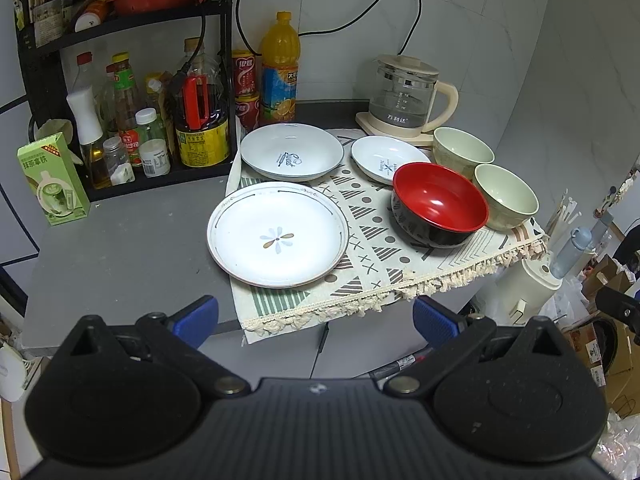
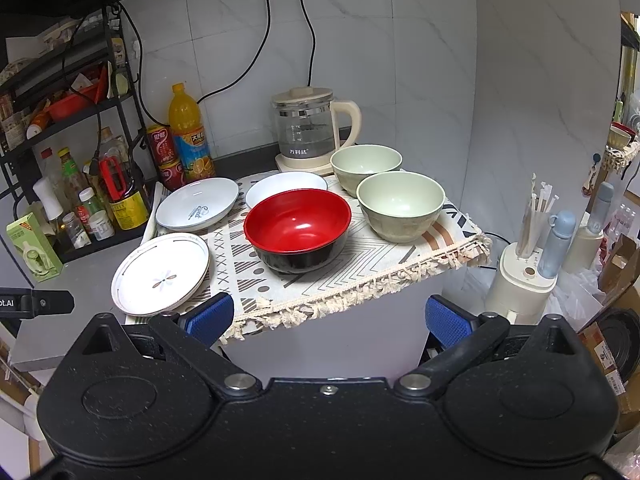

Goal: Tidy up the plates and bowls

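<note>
A patterned cloth (image 1: 360,256) (image 2: 360,268) carries a flower plate (image 1: 277,234) (image 2: 160,273), a larger white dish with script (image 1: 292,151) (image 2: 197,203), a smaller white dish (image 1: 384,158) (image 2: 280,186), a red-and-black bowl (image 1: 438,204) (image 2: 297,229) and two pale green bowls, the far one (image 1: 462,150) (image 2: 366,165) and the near one (image 1: 506,196) (image 2: 400,205). My left gripper (image 1: 316,318) is open and empty, in front of the flower plate. My right gripper (image 2: 329,316) is open and empty, in front of the red bowl.
A glass kettle (image 1: 406,96) (image 2: 308,132) stands behind the bowls. A black rack of bottles (image 1: 152,120) (image 2: 80,192), an orange juice bottle (image 1: 279,68) (image 2: 188,132) and a green carton (image 1: 52,180) (image 2: 32,246) stand left. The cloth's fringe overhangs the counter edge (image 2: 360,288).
</note>
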The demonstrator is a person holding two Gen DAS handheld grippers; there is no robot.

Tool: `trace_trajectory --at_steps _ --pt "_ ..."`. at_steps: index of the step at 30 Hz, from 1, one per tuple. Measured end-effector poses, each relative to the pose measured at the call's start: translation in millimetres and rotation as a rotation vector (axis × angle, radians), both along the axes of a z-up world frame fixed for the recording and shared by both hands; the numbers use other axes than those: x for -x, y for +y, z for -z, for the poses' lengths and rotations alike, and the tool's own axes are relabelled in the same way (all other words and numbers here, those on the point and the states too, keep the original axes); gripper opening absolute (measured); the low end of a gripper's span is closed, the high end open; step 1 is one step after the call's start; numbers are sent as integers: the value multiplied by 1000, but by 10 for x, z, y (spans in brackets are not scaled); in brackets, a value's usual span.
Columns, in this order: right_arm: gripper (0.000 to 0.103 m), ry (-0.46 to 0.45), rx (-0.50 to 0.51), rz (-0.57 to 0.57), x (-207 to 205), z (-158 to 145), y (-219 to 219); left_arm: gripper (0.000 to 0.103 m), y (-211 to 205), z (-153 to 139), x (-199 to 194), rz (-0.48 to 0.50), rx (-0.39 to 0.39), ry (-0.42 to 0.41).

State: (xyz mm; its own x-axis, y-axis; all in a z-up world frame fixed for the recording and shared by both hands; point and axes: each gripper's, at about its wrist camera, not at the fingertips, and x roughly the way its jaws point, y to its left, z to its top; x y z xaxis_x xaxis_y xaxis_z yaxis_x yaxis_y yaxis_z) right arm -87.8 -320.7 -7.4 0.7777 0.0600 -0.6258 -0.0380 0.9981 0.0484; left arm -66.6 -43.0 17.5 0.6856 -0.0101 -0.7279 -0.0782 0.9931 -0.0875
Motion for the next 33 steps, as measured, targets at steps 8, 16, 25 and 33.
trace_trajectory --at_steps 8,16,25,33 --pt "103 1 1 -2 -8 -1 -15 102 -54 -35 9 0 -1 2" --pt "103 4 -3 -16 -60 2 -4 102 -58 -63 -17 -9 -12 3" --pt "103 8 -3 -18 -224 21 -3 102 -42 -43 -127 -18 -13 7" --pt "103 25 -54 -29 -422 106 -118 102 -77 39 -352 -20 -23 19"
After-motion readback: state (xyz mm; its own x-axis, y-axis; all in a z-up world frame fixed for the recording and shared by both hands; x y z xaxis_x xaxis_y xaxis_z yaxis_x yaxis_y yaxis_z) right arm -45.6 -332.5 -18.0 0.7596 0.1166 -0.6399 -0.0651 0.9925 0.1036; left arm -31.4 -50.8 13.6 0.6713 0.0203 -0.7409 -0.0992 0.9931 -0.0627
